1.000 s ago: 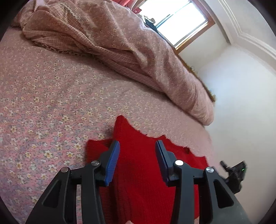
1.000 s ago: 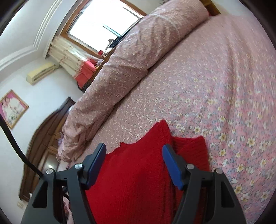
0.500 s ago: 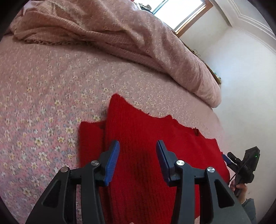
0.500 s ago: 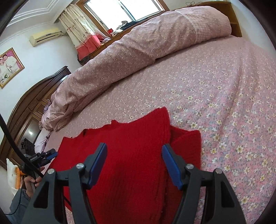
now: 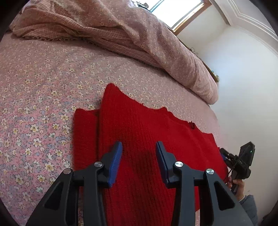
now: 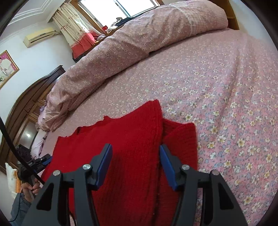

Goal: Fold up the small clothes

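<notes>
A red knitted garment point(image 5: 144, 139) lies flat on the bed point(image 5: 43, 83), close to the near edge of the mattress; its ribbed, chunky stitches run in lengthwise rows, and its far hem is ragged and stepped rather than straight. One side is folded over, so a narrower strip of the same red knit shows beneath and beside the upper layer, with a soft raised ridge where the two meet point(image 6: 162, 128). The bed is covered by a pink cotton sheet point(image 6: 225, 90) printed with small white and yellow flowers, and along its far edge a long roll of quilt point(image 5: 139, 34) in a paler dotted and floral fabric lies bunched in loose folds. The left gripper point(image 5: 139, 153) hangs over the middle of the garment with its black angular arms spread wide and its blue ribbed pads point(image 5: 115, 160) well apart, gripping nothing. The right gripper point(image 6: 135, 156) sits over the folded ridge, equally wide apart and empty, one blue pad point(image 6: 166, 163) above the fold line. Whether either tip touches the knit cannot be told. A wooden-framed window point(image 6: 118, 8) with a cream and red curtain point(image 6: 74, 29) stands beyond the bed.
</notes>
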Demonstrator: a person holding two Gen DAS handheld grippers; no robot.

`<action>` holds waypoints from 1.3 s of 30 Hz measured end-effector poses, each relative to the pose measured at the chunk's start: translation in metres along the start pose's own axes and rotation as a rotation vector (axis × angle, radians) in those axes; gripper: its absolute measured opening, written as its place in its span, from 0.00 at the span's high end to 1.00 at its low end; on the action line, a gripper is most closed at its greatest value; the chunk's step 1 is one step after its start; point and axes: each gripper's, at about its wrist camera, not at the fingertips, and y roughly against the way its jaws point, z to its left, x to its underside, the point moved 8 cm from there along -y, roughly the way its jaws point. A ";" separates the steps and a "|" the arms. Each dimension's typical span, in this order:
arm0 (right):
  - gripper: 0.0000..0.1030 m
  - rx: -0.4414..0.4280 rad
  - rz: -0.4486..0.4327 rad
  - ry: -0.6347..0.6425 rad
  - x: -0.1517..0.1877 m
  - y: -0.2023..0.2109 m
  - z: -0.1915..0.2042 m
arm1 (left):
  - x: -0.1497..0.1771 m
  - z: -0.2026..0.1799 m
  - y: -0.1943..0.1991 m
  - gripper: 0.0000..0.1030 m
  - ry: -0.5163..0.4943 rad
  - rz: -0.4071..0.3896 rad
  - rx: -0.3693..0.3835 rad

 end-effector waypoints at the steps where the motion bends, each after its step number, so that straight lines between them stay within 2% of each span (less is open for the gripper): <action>1: 0.44 0.012 -0.003 0.001 -0.001 -0.002 0.002 | 0.000 -0.003 0.002 0.89 -0.015 -0.004 -0.012; 2: 0.52 0.025 -0.002 0.005 -0.001 -0.004 0.002 | 0.001 -0.004 0.001 1.00 -0.030 0.001 -0.025; 3: 0.60 0.041 0.001 0.010 -0.002 -0.005 0.002 | 0.005 -0.005 0.002 1.00 -0.032 0.008 -0.023; 4: 0.78 0.053 0.004 0.016 -0.002 -0.007 0.002 | 0.008 -0.006 0.003 1.00 -0.024 0.008 -0.010; 6: 0.82 0.040 0.003 0.010 -0.003 -0.007 0.002 | 0.014 -0.008 0.009 1.00 -0.015 0.005 0.013; 8: 0.86 0.036 -0.008 0.018 -0.005 -0.005 0.005 | 0.018 -0.009 0.014 1.00 -0.034 0.008 -0.001; 12: 0.87 0.074 -0.070 0.071 -0.011 0.008 0.009 | 0.016 -0.008 0.017 1.00 -0.037 0.004 -0.022; 15: 0.89 0.143 -0.106 0.097 -0.016 0.017 0.007 | 0.011 0.003 0.021 1.00 -0.018 0.006 -0.064; 18: 0.89 0.140 -0.067 0.060 -0.012 0.010 -0.003 | 0.005 0.016 0.023 0.95 0.026 0.006 -0.096; 21: 0.86 0.132 -0.035 0.049 -0.005 0.002 -0.005 | 0.000 0.017 0.019 0.88 0.042 0.004 -0.067; 25: 0.82 0.133 -0.026 0.054 -0.004 0.003 -0.005 | -0.007 0.018 0.012 0.87 0.024 -0.007 -0.111; 31: 0.81 0.119 -0.016 0.031 -0.002 0.001 -0.008 | -0.011 0.026 0.015 0.85 0.055 -0.047 -0.126; 35: 0.81 0.119 -0.014 0.032 -0.002 0.001 -0.008 | -0.013 0.034 0.019 0.76 0.063 -0.062 -0.156; 39: 0.81 0.113 -0.012 0.019 0.000 0.000 -0.010 | -0.003 0.030 0.007 0.75 0.046 -0.002 -0.134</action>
